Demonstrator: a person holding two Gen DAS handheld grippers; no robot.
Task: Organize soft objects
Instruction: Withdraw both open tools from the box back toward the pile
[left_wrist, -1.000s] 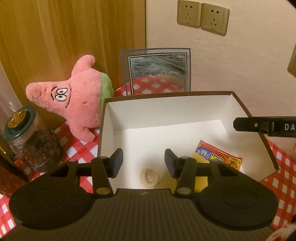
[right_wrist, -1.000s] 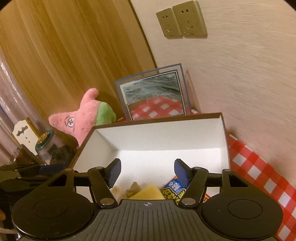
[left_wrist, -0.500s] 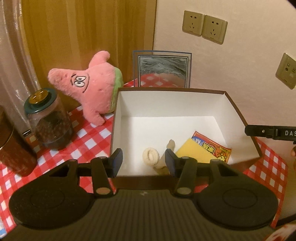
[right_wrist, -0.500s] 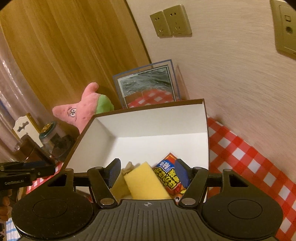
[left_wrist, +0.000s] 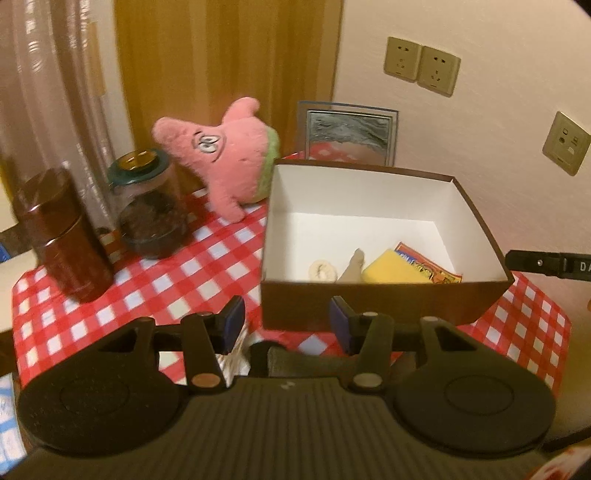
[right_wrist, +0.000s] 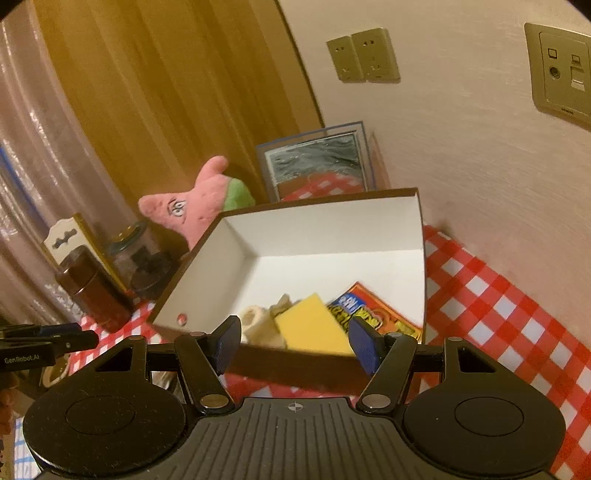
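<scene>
A brown box with white inside stands on the red checked cloth. In it lie a yellow sponge, a beige sock-like piece, a small cream ring and an orange snack packet. A pink star plush leans behind the box at its left. My left gripper is open and empty, in front of the box's near wall. My right gripper is open and empty too, over the box's near edge.
A brown canister and a glass jar with a dark lid stand left of the box. A framed picture leans on the wall behind. The cloth's edge falls off at the left.
Both grippers have drawn back and up from over the box, so the box looks farther off and its contents show. Neither pair of jaws has changed its width.
</scene>
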